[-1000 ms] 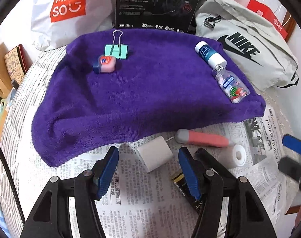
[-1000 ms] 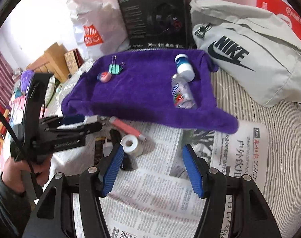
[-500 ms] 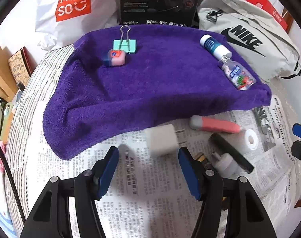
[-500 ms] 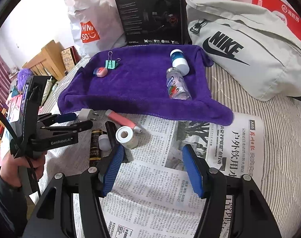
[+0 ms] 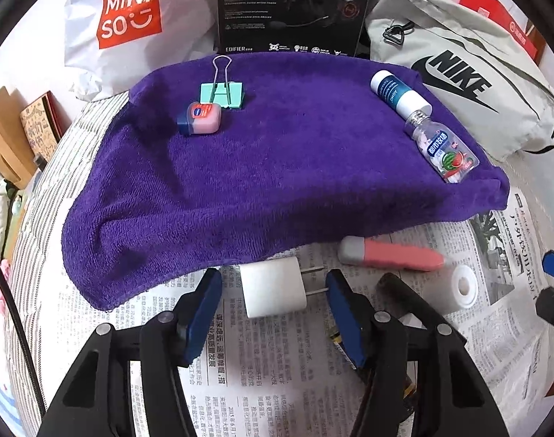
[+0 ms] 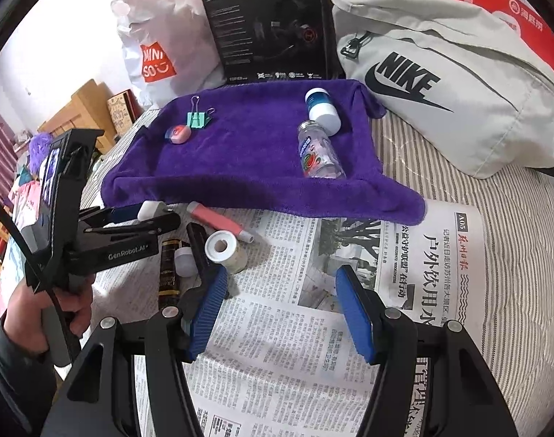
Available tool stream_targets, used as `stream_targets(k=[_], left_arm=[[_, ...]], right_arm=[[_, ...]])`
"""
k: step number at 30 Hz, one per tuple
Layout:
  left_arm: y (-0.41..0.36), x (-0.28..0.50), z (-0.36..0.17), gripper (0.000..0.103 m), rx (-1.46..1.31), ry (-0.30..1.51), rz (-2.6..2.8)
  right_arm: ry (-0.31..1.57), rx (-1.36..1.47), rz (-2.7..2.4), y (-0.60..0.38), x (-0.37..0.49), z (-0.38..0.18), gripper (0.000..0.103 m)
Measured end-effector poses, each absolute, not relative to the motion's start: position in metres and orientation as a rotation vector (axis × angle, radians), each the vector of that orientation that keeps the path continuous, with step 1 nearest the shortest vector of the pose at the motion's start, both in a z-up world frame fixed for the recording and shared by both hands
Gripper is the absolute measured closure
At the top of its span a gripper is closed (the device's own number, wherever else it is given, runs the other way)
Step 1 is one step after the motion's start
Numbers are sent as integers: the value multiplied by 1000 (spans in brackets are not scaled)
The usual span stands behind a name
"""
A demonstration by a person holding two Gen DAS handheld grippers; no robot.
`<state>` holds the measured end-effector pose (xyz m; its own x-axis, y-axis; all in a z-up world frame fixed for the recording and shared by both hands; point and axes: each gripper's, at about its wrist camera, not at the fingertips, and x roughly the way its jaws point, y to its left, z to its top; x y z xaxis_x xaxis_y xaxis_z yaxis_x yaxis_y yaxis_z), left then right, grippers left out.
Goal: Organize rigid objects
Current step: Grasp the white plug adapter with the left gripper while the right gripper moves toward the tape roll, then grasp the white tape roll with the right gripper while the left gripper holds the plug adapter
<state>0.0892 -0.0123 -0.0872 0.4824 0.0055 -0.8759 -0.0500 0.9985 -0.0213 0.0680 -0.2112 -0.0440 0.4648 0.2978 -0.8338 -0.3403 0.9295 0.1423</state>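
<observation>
The left gripper (image 5: 273,291) has just been closing its jaws around the white plug adapter (image 5: 273,287); the adapter sits between the blue pads with a gap on both sides, so nothing is gripped. The adapter lies on the newspaper (image 5: 277,357), its prongs pointing toward the right pad, just off the near edge of the purple towel (image 5: 277,167). The right gripper (image 6: 280,309) hangs half open over bare newspaper (image 6: 288,357), holding nothing.

Along that same near edge of the towel, on the paper, lie a pink tube with a grey cap (image 5: 390,256), a white tape roll (image 5: 463,286), a black stick (image 6: 200,251), a dark tube with gold lettering (image 6: 168,273) and a small white cap (image 6: 184,260). On the towel, at its far left corner, sit a green binder clip (image 5: 222,93) and a small pink jar with a blue lid (image 5: 200,118), touching or nearly so. Along its right side lie a blue-and-white bottle (image 5: 399,94) and a clear bottle with a watermelon label (image 5: 441,149), end to end.

The towel and newspaper cover a grey striped bedcover (image 6: 488,225). Behind the towel stand a white Miniso bag (image 5: 131,18), a black headset box (image 5: 295,7) and a grey Nike bag (image 5: 459,76). Left of the towel, past the bed, are wooden furniture (image 6: 84,109) and a person's hand (image 6: 40,313) holding the left gripper's handle.
</observation>
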Motion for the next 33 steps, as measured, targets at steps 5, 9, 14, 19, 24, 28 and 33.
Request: stream_targets(k=[5, 9, 14, 19, 24, 28, 33], left_arm=[[-16, 85, -87, 59, -7, 1046, 20], [-14, 84, -86, 59, -5, 1045, -2], [-10, 81, -86, 59, 12, 1053, -10], [-5, 79, -86, 59, 3, 1057, -14], [-5, 78, -86, 59, 8, 1055, -12], [-3, 78, -86, 59, -24, 1054, -18], [-1, 75, -86, 59, -16, 1051, -24]], right_arm=[[1016, -59, 389, -204, 70, -55, 41], [1012, -72, 413, -195, 69, -60, 41], [997, -87, 445, -181, 70, -65, 41], [1009, -111, 454, -171, 81, -76, 42], [1013, -120, 465, -161, 85, -82, 44], [1007, -123, 444, -154, 89, -88, 50], [1026, -162, 448, -151, 92, -96, 68]])
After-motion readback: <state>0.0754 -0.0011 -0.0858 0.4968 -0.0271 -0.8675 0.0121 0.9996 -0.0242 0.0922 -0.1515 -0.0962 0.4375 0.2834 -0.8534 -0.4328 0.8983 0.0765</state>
